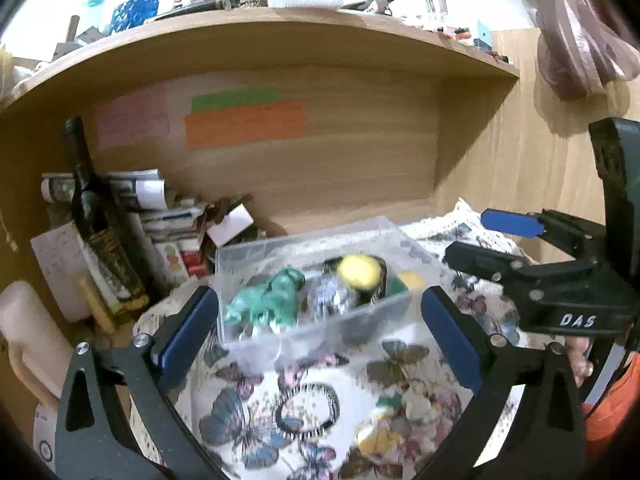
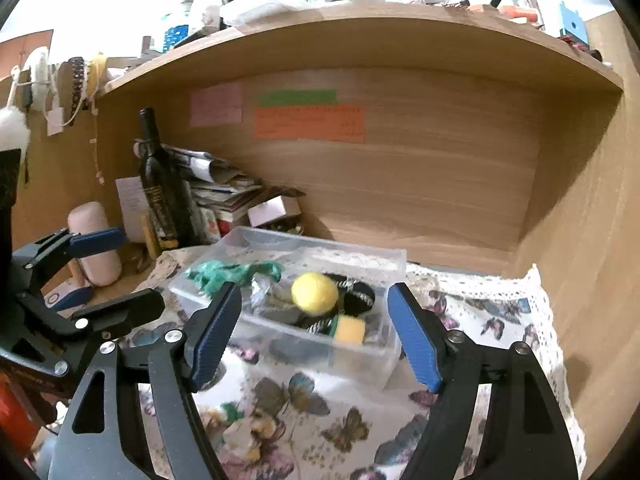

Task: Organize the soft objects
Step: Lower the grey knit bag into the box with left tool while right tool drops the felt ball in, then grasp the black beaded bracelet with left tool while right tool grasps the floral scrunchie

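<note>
A clear plastic box (image 1: 384,227) (image 2: 362,254) stands on the butterfly cloth (image 1: 304,412) (image 2: 304,412). Inside lie a yellow ball (image 1: 359,271) (image 2: 315,293), a green soft toy (image 1: 266,304) (image 2: 224,272), a silvery object (image 1: 330,298), dark fabric items (image 2: 360,298) and a yellow sponge (image 1: 411,279) (image 2: 349,330). My left gripper (image 1: 320,334) is open and empty, just in front of the box. My right gripper (image 2: 316,332) is open and empty, fingers either side of the box's near wall. It also shows at the right of the left wrist view (image 1: 486,240).
A dark bottle (image 1: 92,216) (image 2: 160,188), stacked books and papers (image 1: 160,216) (image 2: 224,192) and a white jug (image 1: 28,344) (image 2: 94,244) crowd the left. The wooden back wall (image 1: 320,168) carries sticky notes (image 1: 244,124). A wooden side panel (image 2: 580,220) stands to the right.
</note>
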{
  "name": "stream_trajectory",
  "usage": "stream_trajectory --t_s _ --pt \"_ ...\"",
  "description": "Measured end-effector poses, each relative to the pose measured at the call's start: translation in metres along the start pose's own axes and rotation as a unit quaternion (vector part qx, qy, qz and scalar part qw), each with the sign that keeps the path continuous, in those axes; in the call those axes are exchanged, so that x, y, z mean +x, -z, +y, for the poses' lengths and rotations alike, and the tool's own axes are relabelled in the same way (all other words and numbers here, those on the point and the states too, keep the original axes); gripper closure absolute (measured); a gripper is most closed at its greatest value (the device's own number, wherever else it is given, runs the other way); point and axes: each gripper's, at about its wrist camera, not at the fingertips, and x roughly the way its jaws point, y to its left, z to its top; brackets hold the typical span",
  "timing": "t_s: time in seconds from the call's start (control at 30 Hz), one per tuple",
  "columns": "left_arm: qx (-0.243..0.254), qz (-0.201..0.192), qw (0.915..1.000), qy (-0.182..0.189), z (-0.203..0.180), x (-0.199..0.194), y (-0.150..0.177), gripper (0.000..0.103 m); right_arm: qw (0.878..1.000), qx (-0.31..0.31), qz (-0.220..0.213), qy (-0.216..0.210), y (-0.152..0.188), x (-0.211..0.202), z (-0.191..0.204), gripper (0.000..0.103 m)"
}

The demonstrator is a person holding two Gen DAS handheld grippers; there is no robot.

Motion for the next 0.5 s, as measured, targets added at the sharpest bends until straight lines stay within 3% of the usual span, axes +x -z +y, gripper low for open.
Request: stream_trajectory --t_s 0.23,0.5 --pt "-0.021 0.039 0.9990 0.002 0.013 -0.001 0.029 0.000 0.999 0.018 0.029 -0.012 0.031 -0.003 0.006 0.030" --pt "-0.034 0.107 0.9937 -0.007 0.031 0.016 0.069 0.000 0.993 0.040 0.100 -0.040 0.073 0.026 0.019 0.029"
